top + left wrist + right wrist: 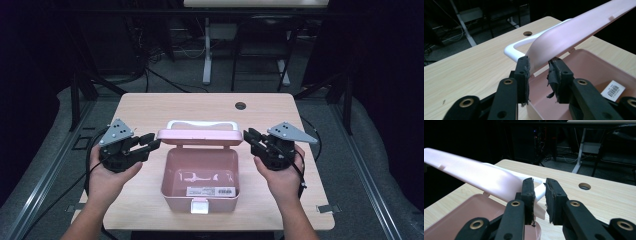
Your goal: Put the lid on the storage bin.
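Pink box (200, 176) sits open mid-table (150, 107), barcode label (211, 191) on its floor near the front. Lid (199, 135) raised behind it; left gripper (154, 144) straddles its left corner, jaws apart, and right gripper (248, 136) straddles the right corner, pads not visibly pressing. White handle (202, 123) beyond the lid.

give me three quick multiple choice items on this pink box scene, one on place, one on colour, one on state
1. Where does the barcode label lie?
A. inside the box
B. on the table
C. on the lid

2. What colour is the handle?
A. black
B. white
C. green

3. How is the lid?
A. shut flat
B. lying off the box
C. raised open

Key: 1 A, it lies on the floor of the box. 2 B, a white loop behind the pink lid. 3 C, the lid stands up, with the left claw and right claw at its ends.
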Demonstrator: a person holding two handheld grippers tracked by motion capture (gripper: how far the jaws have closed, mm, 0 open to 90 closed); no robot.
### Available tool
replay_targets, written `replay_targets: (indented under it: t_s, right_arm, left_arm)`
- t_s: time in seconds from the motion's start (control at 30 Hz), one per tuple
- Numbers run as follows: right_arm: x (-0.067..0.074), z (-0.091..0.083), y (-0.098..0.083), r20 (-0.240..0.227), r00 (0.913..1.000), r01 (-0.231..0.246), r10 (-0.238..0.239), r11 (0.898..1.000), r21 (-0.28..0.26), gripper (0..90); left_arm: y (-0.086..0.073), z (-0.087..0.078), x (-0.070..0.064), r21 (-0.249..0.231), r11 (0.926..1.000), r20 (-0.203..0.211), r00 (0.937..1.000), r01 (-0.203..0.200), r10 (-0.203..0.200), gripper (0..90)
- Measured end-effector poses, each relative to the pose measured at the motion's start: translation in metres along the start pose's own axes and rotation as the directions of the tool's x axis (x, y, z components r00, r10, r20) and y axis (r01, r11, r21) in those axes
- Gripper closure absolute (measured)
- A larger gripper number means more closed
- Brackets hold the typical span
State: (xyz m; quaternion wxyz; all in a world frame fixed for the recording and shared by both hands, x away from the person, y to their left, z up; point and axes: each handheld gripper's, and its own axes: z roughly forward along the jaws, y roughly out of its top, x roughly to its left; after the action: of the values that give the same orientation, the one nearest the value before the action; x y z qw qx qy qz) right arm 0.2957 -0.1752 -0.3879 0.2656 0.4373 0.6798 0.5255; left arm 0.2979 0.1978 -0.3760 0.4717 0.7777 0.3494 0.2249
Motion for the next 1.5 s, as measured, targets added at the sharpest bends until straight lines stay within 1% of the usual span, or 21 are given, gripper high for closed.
replay_targets:
  t_s: [0.13,0.27,0.43,0.47,0.5,0.73,1.5]
  right_arm:
    - [-0.001,-0.002,0.001,0.001,1.0,-0.006,0.006,1.0,-0.003,76.9]
    - [-0.001,-0.003,0.001,-0.001,1.0,-0.007,0.007,1.0,-0.005,76.9]
    - [-0.001,-0.003,0.002,-0.004,1.0,-0.004,0.004,1.0,-0.001,76.7]
    - [-0.001,-0.003,0.002,-0.006,1.0,-0.004,0.004,1.0,0.002,76.6]
    - [-0.001,-0.003,0.002,-0.008,1.0,-0.004,0.004,1.0,0.004,76.6]
    - [0.0,-0.002,0.002,-0.014,0.9999,-0.003,0.004,1.0,0.012,76.3]
    - [0.0,0.0,0.001,-0.021,0.9998,-0.004,0.004,1.0,0.014,75.3]
  left_arm:
    - [-0.003,0.0,-0.005,0.015,0.9998,0.014,0.9999,-0.011,0.01,71.9]
    - [-0.007,-0.002,-0.007,0.017,0.9998,0.018,0.9998,-0.008,0.007,72.2]
    - [-0.012,-0.005,-0.01,0.02,0.9997,0.023,0.9997,-0.013,0.013,72.5]
    - [-0.013,-0.005,-0.011,0.021,0.9997,0.024,0.9997,-0.009,0.009,72.6]
    - [-0.013,-0.005,-0.011,0.022,0.9997,0.025,0.9996,-0.013,0.013,72.6]
    - [-0.019,-0.008,-0.012,0.029,0.9996,0.045,0.999,-0.005,0.003,72.8]
    - [-0.038,-0.014,-0.018,0.044,0.999,0.07,0.9975,-0.001,-0.002,72.7]
